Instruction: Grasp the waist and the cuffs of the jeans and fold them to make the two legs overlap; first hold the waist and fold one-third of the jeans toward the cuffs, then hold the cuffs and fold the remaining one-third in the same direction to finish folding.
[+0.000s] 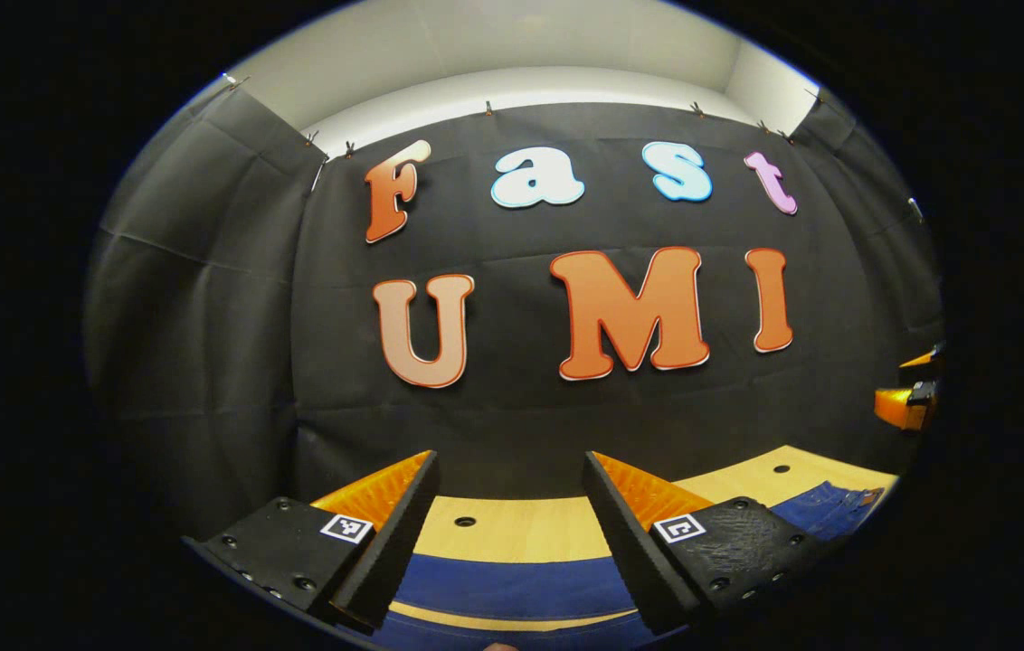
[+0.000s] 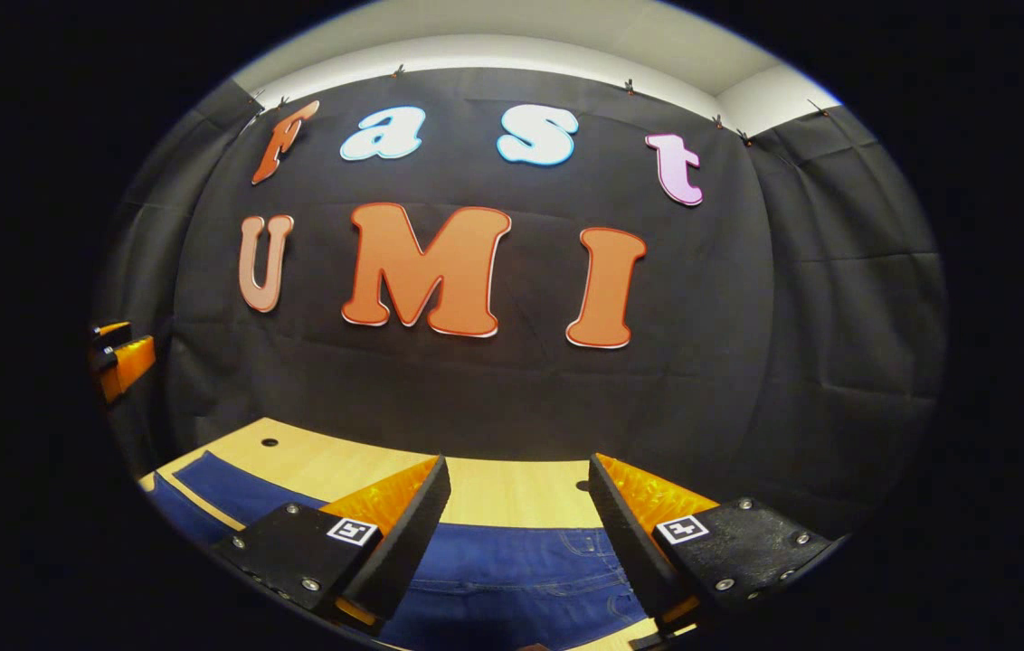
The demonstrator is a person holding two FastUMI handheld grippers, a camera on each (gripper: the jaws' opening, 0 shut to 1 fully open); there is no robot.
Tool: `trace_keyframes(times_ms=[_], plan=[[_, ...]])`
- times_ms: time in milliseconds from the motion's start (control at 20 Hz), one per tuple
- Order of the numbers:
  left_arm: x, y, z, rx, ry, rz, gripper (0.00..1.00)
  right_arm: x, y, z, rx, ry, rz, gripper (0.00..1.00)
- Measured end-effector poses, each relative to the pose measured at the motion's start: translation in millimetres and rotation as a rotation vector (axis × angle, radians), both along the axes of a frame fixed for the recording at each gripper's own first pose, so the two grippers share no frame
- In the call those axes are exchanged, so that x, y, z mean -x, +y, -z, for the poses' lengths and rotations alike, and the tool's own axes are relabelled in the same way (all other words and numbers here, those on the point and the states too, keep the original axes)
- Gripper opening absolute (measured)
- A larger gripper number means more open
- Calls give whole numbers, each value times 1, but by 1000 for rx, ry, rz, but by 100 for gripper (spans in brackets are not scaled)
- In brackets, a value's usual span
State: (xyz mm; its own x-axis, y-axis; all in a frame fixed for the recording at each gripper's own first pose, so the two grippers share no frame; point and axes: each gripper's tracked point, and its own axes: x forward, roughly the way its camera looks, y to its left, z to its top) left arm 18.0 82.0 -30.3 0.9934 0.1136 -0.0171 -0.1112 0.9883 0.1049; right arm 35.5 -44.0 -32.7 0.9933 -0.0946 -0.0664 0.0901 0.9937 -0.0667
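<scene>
Dark blue jeans (image 1: 512,586) lie flat on a light wooden table (image 1: 521,529). In the left gripper view a plain leg stretch runs below my left gripper (image 1: 509,470), which hangs above it open with nothing between the fingers. The waist end with pocket stitching (image 1: 838,506) shows far right there. In the right gripper view the jeans (image 2: 521,570), with pockets and seams, lie under my right gripper (image 2: 519,475), open and empty above the cloth. A leg (image 2: 232,484) stretches off to the left.
The black cloth wall stands close behind the table's far edge. Small round holes (image 1: 465,522) dot the tabletop. The right gripper (image 1: 905,398) peeks in at the right edge of the left gripper view; the left gripper (image 2: 118,357) shows at the left edge of the right gripper view.
</scene>
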Motion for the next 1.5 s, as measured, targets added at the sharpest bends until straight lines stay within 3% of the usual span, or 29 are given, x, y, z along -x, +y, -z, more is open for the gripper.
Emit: trace_keyframes(times_ms=[300, 450, 600, 950, 1150, 1350, 1500], plan=[[26, 72, 66, 55, 198, -131, 98, -9, -27, 50, -58, 148, 51, 96], [44, 107, 95, 69, 283, -193, 98, -7, -37, 78, -29, 222, 68, 96], [62, 139, 129, 140, 378, -248, 98, -2, -41, 103, -62, 305, 68, 96], [111, 193, 221, 451, 654, -382, 97, 8, -55, 156, -147, 481, 91, 96], [136, 204, 269, 730, 766, -458, 98, 14, -69, 182, -244, 590, 112, 97], [161, 210, 312, 1012, 792, -542, 98, 22, -80, 209, -432, 707, 146, 97], [172, 207, 337, 1171, 833, -562, 98, 24, -83, 226, -579, 775, 187, 98]])
